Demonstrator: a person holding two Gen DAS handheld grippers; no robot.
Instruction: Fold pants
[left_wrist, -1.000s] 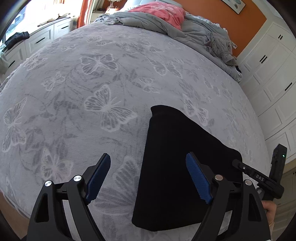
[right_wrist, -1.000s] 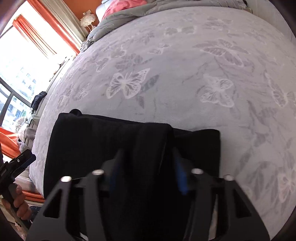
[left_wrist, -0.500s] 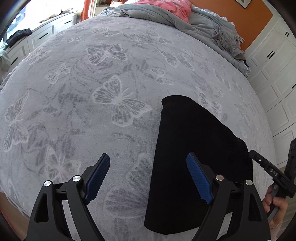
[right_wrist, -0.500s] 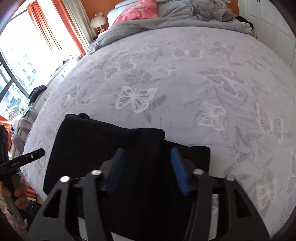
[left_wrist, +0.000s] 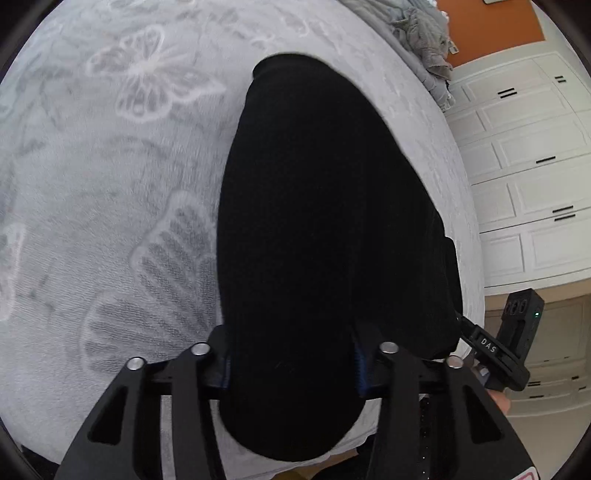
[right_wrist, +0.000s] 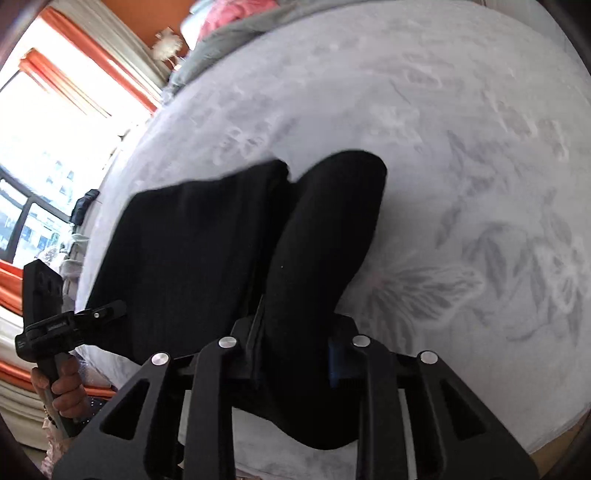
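Note:
The black pants (left_wrist: 317, 206) lie folded on the grey butterfly-print bed (left_wrist: 110, 155), near its front edge. My left gripper (left_wrist: 291, 365) is shut on the near left part of the pants, with the cloth bunched between its blue pads. My right gripper (right_wrist: 295, 350) is shut on the near right part of the pants (right_wrist: 207, 243), where a fold of cloth (right_wrist: 325, 229) rises between the fingers. Each gripper shows at the edge of the other's view: the right one (left_wrist: 513, 350) in the left wrist view, the left one (right_wrist: 55, 314) in the right wrist view.
White cupboards (left_wrist: 532, 170) stand to the right of the bed. A grey blanket (left_wrist: 424, 40) and pink bedding (right_wrist: 236, 18) lie at the far end. A window with orange curtains (right_wrist: 74, 59) is to the left.
Both grippers have come down to the near edge of the pants. My left gripper was open and has shut on the cloth. My right gripper has closed tighter on it.

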